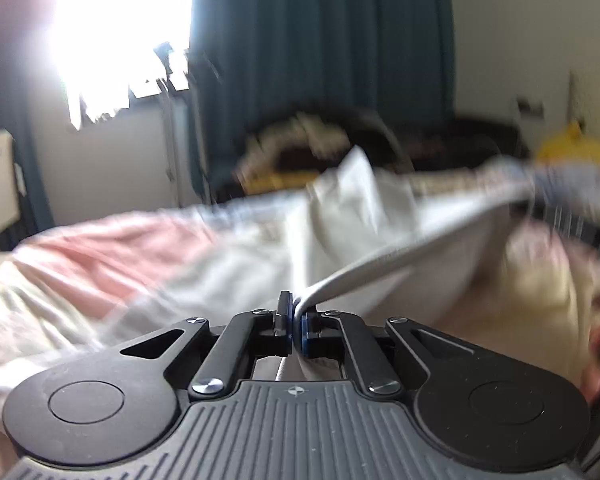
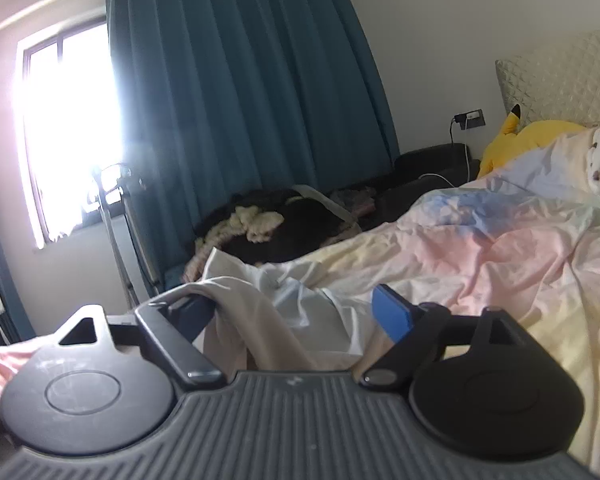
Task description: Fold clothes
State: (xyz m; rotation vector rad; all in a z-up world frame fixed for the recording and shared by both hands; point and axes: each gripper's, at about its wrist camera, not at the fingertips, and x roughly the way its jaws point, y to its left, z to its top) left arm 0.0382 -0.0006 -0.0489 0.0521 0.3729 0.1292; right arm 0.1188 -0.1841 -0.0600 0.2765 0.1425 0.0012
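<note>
A pale grey-white garment (image 1: 380, 264) lies on the bed and rises in a taut fold toward the right. My left gripper (image 1: 296, 320) is shut on its edge, and the cloth is pinched between the two pads. The left wrist view is blurred. In the right wrist view the same pale garment (image 2: 260, 320) lies bunched in front of my right gripper (image 2: 300, 312). Its jaws stand wide apart. A beige fold hangs over the left finger (image 2: 196, 312), while the blue pad of the right finger (image 2: 392, 314) is bare and touches no cloth.
A rumpled pastel quilt (image 2: 500, 260) covers the bed. A dark heap of clothes (image 2: 280, 232) lies beyond the far edge, below the teal curtain (image 2: 240, 100). A yellow plush toy (image 2: 540, 136) sits by the padded headboard (image 2: 560, 76). A bright window (image 2: 68, 128) is at the left.
</note>
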